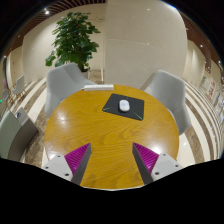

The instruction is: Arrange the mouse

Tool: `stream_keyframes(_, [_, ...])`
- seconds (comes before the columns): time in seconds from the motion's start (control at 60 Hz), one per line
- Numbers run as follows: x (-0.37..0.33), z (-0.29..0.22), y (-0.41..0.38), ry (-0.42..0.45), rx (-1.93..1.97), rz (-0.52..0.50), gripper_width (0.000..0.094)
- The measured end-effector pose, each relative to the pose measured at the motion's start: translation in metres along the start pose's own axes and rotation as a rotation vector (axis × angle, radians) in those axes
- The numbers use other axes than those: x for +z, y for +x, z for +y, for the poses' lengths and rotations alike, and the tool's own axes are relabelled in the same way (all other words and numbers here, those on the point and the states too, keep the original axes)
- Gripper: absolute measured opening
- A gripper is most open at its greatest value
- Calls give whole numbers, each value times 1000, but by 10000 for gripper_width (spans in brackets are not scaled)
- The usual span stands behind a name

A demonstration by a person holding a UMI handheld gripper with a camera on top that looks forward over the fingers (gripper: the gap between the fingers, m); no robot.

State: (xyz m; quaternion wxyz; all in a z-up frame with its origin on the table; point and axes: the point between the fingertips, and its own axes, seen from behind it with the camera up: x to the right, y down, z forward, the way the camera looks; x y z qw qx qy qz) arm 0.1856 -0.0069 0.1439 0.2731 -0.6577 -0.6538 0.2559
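Holding the hand-held gripper (110, 160) above the round wooden worktop (100, 130), I note its fingers (76, 158) apart, gripping nothing. A white mouse (124, 103) sits on a dark mat (127, 105) well beyond them, near the far edge. Two grey chairs (65, 82) stand behind.

Mouse (124, 104) details perhaps too small

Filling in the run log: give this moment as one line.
gripper: open, empty, above table | mouse: on mouse pad, beyond the fingers, untouched | stage: approach
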Motion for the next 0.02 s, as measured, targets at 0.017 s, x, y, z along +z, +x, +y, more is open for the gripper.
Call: stream_keyframes(0.017, [0,1,-1,-1,2,-2,857])
